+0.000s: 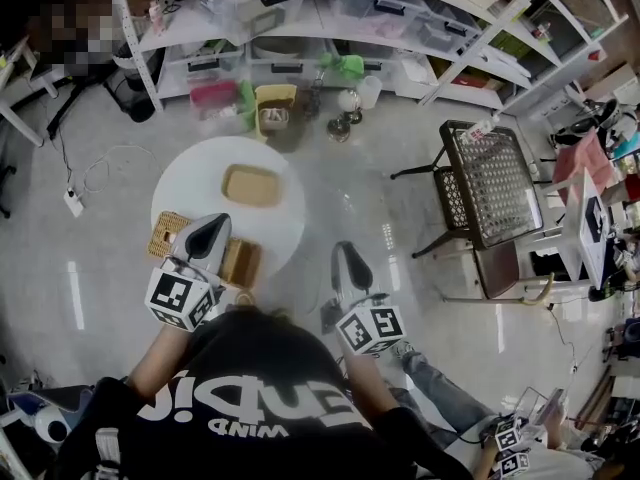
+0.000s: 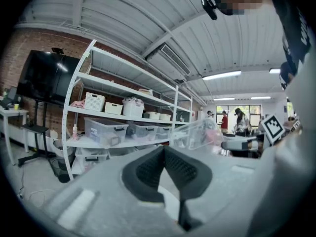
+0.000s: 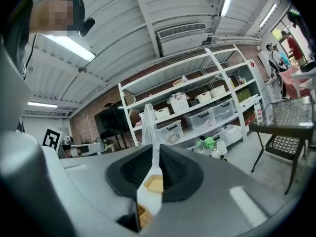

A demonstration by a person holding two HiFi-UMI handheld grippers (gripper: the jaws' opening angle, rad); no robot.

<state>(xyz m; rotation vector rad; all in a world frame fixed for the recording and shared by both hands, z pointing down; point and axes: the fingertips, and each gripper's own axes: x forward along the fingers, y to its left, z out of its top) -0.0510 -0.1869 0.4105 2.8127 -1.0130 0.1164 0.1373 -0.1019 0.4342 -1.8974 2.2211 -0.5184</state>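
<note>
Just right of the round table (image 1: 190,188), a clear bag (image 3: 147,120) stands upright, pinched at its lower edge by the right gripper (image 3: 151,149), likely to keep it off the tabletop. The left gripper (image 2: 163,151), pressed together and empty, hovers over the table's near edge, short of a tan tray (image 1: 252,184).

My head camera looks steeply down from high above the round worktop (image 1: 195,183), with the shelving (image 1: 400,28) on the far side, while the cameras riding the left gripper (image 2: 163,149) and right gripper (image 3: 152,149) sit low, face almost level along their jaws and share that shelving, the right also catching the chair (image 3: 284,127).
</note>
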